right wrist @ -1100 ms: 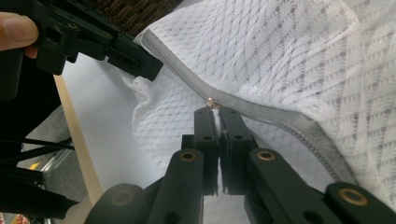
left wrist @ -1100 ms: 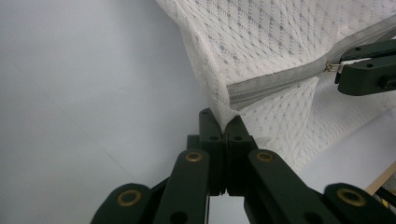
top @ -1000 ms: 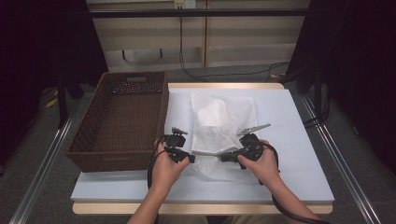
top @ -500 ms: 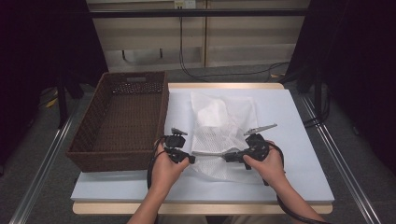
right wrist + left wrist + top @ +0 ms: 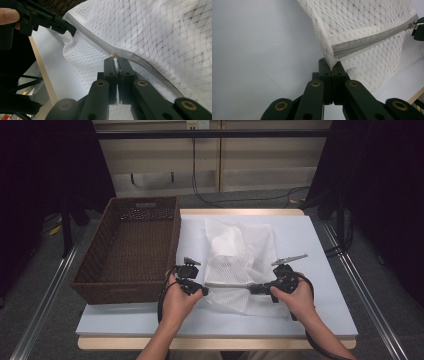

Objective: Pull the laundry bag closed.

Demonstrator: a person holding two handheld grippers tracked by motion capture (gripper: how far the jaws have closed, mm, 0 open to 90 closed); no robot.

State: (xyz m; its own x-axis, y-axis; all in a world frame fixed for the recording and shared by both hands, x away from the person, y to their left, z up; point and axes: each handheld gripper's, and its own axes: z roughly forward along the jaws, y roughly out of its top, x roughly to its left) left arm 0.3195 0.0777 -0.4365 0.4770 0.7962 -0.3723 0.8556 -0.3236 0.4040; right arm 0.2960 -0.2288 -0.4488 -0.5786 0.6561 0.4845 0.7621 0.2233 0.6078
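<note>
A white mesh laundry bag (image 5: 235,257) with a grey zipper (image 5: 372,40) lies on the white table (image 5: 310,245). My left gripper (image 5: 201,290) is shut on the bag's near corner, just by the zipper's end (image 5: 332,64). My right gripper (image 5: 253,289) faces it from the right and is shut on the small metal zipper pull (image 5: 113,55). In the right gripper view, the zipper (image 5: 92,33) runs from the right gripper (image 5: 115,60) up to the left gripper (image 5: 51,22). The bag's fabric (image 5: 162,32) is bunched and rumpled behind the zipper.
A brown wicker basket (image 5: 129,245) stands on the table's left side, close to my left hand. The table's wooden front edge (image 5: 215,342) lies just behind both wrists. Dark curtains hang at both sides, and cables run on the floor beyond the table.
My right hand has moved to the right with the zipper pull in its jaws, widening the gap between the grippers. The left gripper has stayed where it was.
</note>
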